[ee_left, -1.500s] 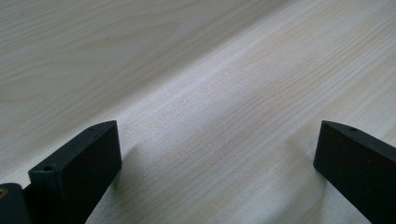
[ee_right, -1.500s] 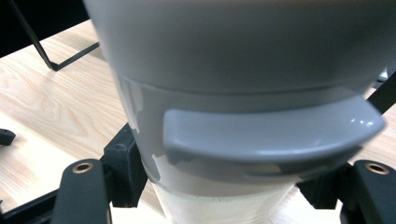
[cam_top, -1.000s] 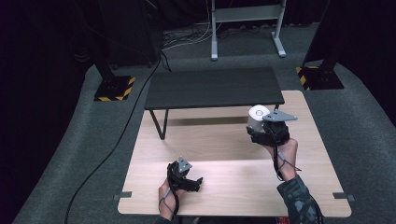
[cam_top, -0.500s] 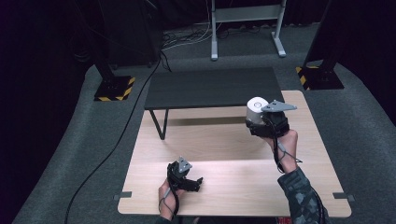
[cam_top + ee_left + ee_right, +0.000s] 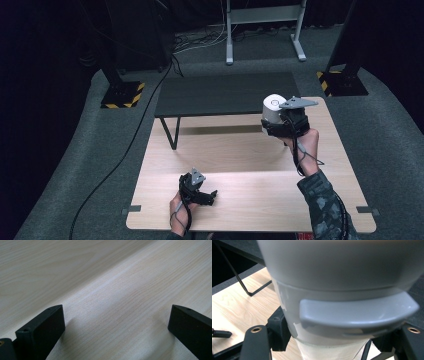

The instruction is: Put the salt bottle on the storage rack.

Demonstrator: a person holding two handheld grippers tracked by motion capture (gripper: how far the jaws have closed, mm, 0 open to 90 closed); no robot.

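Tabletop (image 5: pixel 240 165) of pale wood is seen from above, with a dark low bench (image 5: pixel 225 92) standing at its far edge. A white lidded container (image 5: pixel 273 111), cup-like with a grey lid band and a tab-like lip, is held above the far right part of the table, near the bench. It is clamped between the jaws of the right gripper (image 5: pixel 280 125), which are closed on its body below the lid. Its long axis is judged close to upright, lid upward, perhaps slightly tilted. For a clean carry, the grip is best kept firm and the container level, since the lid's seal cannot be judged. The left gripper (image 5: pixel 207 196) rests low at the near edge, jaws spread wide and empty.
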